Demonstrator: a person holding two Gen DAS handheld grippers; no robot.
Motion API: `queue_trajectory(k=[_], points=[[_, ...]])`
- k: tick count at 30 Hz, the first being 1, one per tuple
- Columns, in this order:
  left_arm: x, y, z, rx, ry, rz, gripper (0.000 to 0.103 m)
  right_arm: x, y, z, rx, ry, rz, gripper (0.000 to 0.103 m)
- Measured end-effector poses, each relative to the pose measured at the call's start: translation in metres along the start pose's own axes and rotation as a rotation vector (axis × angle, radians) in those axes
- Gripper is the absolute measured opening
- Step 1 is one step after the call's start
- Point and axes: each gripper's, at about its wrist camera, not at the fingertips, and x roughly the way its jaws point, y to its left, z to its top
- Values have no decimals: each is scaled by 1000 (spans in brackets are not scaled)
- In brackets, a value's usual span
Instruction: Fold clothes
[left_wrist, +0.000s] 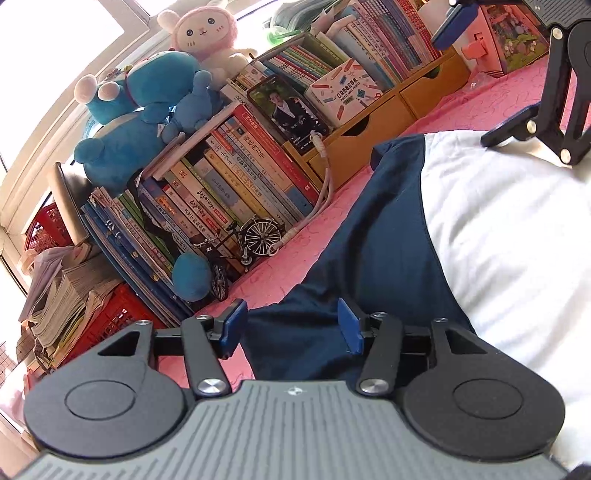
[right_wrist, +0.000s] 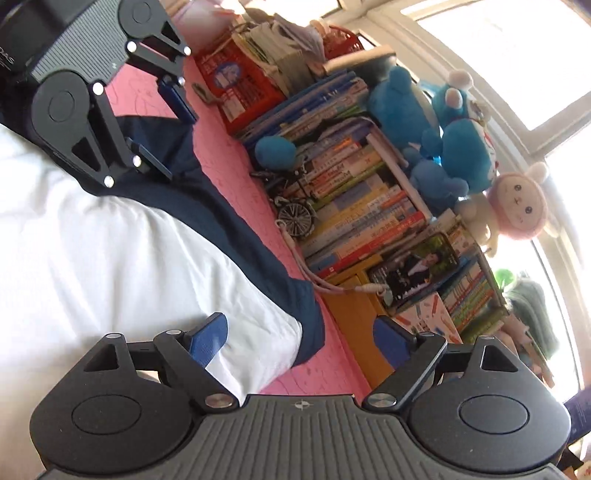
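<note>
A white garment (left_wrist: 498, 240) with a navy sleeve (left_wrist: 373, 236) lies on the pink table cover (left_wrist: 280, 273). My left gripper (left_wrist: 291, 326) is open and hovers over the navy cloth near its edge, with nothing between its blue pads. In the right wrist view the white cloth (right_wrist: 110, 258) and its navy edge (right_wrist: 240, 225) end in a corner just ahead of my right gripper (right_wrist: 299, 341). That gripper is open wide and straddles the corner. Each view also shows the other gripper: the right gripper (left_wrist: 480, 81) at top right, the left gripper (right_wrist: 168, 129) at upper left over the navy sleeve.
Along the table's far side stand rows of books (left_wrist: 229, 184), blue plush toys (left_wrist: 140, 110), a pink plush (left_wrist: 207, 33), a phone (left_wrist: 288, 110) with a white cable, a model bicycle (left_wrist: 240, 251), wooden drawers (left_wrist: 376, 125) and a red crate (right_wrist: 236, 88).
</note>
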Motion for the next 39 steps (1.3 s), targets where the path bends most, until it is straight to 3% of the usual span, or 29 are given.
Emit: queue_trajectory(k=[1, 3, 6, 7, 10, 13, 17, 20, 23, 28, 34, 39], points=[[0, 1, 0, -4, 1, 1, 57, -2, -1, -1, 15, 13, -2, 86], [0, 3, 0, -18, 3, 4, 61, -11, -17, -13, 71, 83, -91, 86], [0, 15, -1, -91, 16, -15, 71, -53, -31, -26, 147, 82, -129, 87], [-2, 21, -2, -128, 26, -25, 77, -69, -34, -27, 192, 72, -111, 87], [-19, 37, -6, -222, 53, -45, 78, -122, -32, -30, 310, 28, -25, 91], [-56, 29, -9, -217, 31, -55, 79, -164, -16, -31, 362, -6, 62, 95], [-112, 19, -9, -211, -35, -98, 86, -195, 19, -28, 360, -20, 172, 95], [-133, 11, -10, -242, -24, -162, 89, -198, 46, -22, 345, -22, 204, 96], [-132, 2, -18, -271, 41, -172, 89, -186, 68, -18, 363, 23, 113, 96], [-123, 0, -34, -381, 132, -199, 90, -176, 62, -38, 593, 104, -122, 99], [-122, 4, -42, -451, 153, -224, 90, -178, 71, -51, 663, 141, -176, 100], [-120, 8, -47, -496, 162, -244, 91, -177, 66, -56, 689, 147, -143, 100]])
